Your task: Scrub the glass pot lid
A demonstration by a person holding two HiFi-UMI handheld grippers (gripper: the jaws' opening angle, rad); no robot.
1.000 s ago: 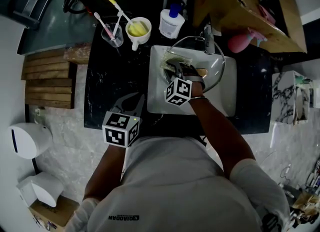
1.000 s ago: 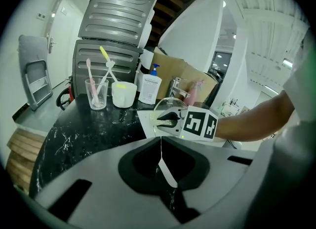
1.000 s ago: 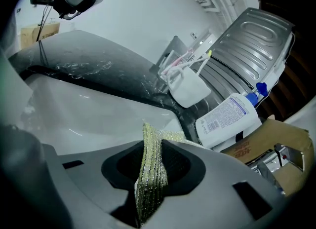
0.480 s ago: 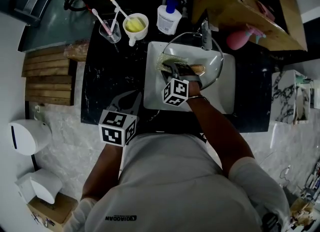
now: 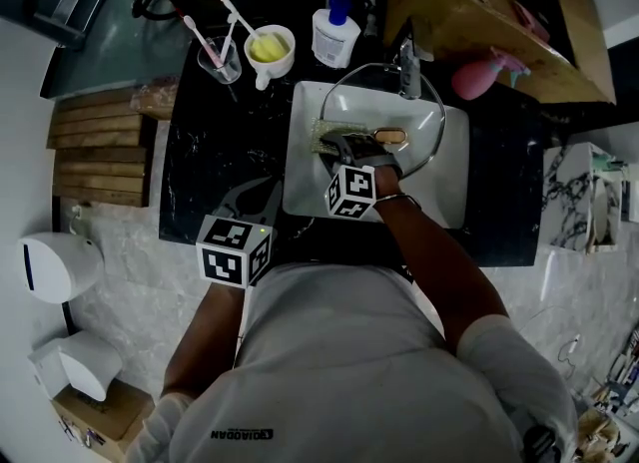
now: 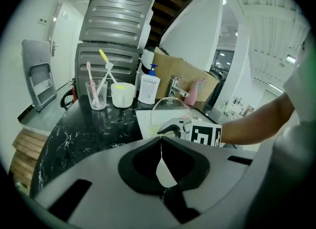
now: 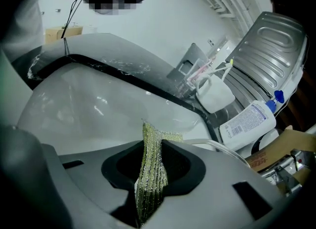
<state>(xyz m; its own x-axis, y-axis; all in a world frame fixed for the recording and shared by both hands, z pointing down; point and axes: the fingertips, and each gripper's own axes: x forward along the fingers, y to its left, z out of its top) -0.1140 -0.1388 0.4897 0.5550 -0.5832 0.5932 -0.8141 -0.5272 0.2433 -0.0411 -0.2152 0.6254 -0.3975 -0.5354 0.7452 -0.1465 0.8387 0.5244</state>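
Green scouring pad [image 7: 150,173], clamped in right gripper [image 5: 341,139], has slid left of glass lid [image 5: 421,152] knob [image 5: 389,137]: scrubbing under way; left gripper [image 5: 262,200] closed, empty

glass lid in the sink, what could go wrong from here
1. Nothing steadies the glass lid: it stands tilted in the sink, and the left gripper is shut, empty and back from it. A hard scrub may slide it or knock its rim on the tap close by.
2. The right gripper pinches the scrub pad by a thin fold, so it may slip out.
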